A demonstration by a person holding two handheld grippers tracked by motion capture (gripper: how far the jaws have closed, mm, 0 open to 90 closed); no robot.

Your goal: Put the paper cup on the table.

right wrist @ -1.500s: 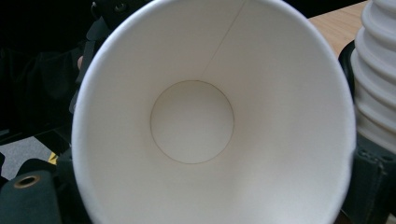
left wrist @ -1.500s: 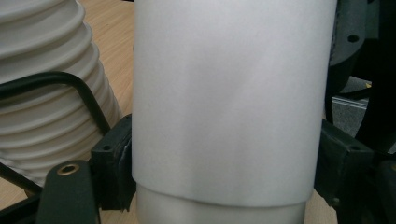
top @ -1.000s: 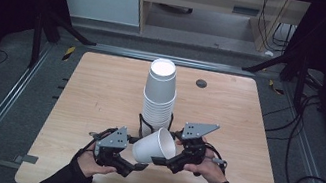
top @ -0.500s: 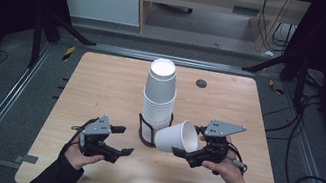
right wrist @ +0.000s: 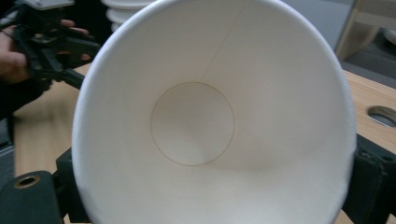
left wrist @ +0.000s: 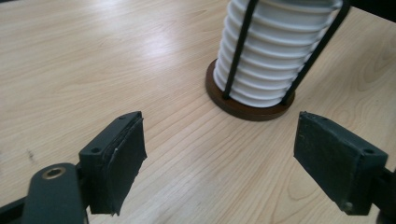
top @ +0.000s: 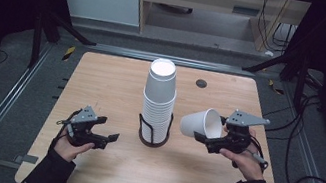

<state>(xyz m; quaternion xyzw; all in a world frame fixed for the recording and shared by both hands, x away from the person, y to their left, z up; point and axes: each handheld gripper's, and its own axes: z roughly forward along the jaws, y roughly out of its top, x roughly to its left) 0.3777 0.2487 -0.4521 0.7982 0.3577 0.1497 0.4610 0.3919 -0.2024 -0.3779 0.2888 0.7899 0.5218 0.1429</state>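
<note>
White paper cup [top: 202, 123] now sits clamped in my right gripper [top: 224, 138] alone, carried right of the cup stack [top: 158, 102]. My left gripper [top: 101, 135] has let go and drawn back left, jaws apart, so the handover looks done.

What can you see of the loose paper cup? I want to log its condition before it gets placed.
The single paper cup is plain white, thin paper by its look, with a rolled rim, a faint side seam and a round bottom disc, empty and clean inside. It is held on its side above the table, mouth toward the right gripper, whose fingers clamp its wall. It hangs clear of the cup stack.
</note>
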